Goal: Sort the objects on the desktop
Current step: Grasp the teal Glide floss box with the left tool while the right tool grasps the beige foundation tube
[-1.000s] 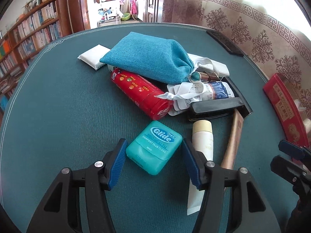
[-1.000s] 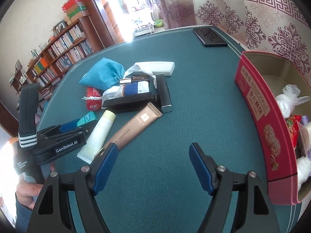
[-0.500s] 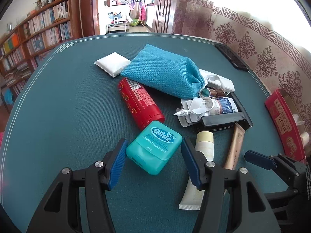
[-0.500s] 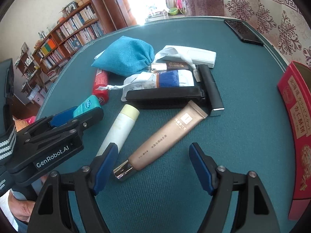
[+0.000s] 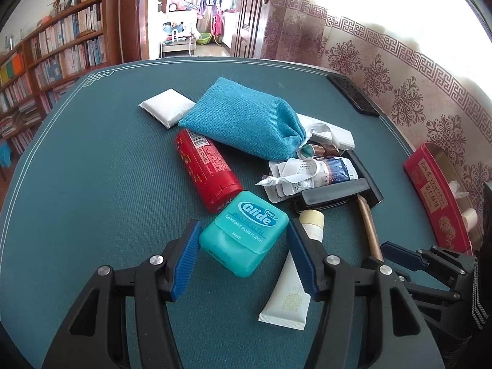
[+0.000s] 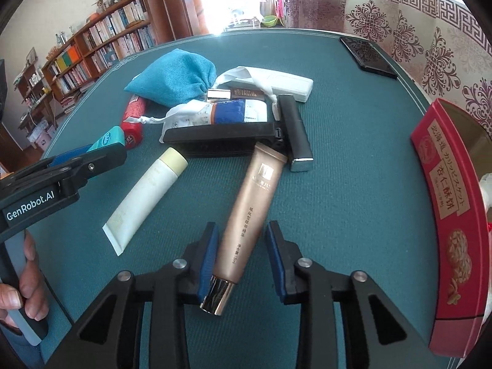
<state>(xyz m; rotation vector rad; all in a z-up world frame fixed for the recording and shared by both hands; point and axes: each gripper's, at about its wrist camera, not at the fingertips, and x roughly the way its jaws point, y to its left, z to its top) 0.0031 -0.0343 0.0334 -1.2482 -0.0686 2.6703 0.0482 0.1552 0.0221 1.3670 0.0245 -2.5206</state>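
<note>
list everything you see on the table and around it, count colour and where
teal plastic floss box: 1, teal, between the left jaws
gold cosmetic tube: 1, gold, between the right jaws
cream squeeze tube: 1, cream-white, left of the gold tube
red cylindrical can: 1, red, lying beside the pouch
blue fabric pouch: 1, blue, back of the pile
white flat packet: 1, white, behind the pouch
black rectangular bars: 2, black, pile centre
blue-white tube: 1, among white wrapping
black phone: 1, far table edge
red cardboard box: 1, red, right side
green table: 1
left gripper: open
right gripper: open, left finger appears to touch the gold tube
</note>
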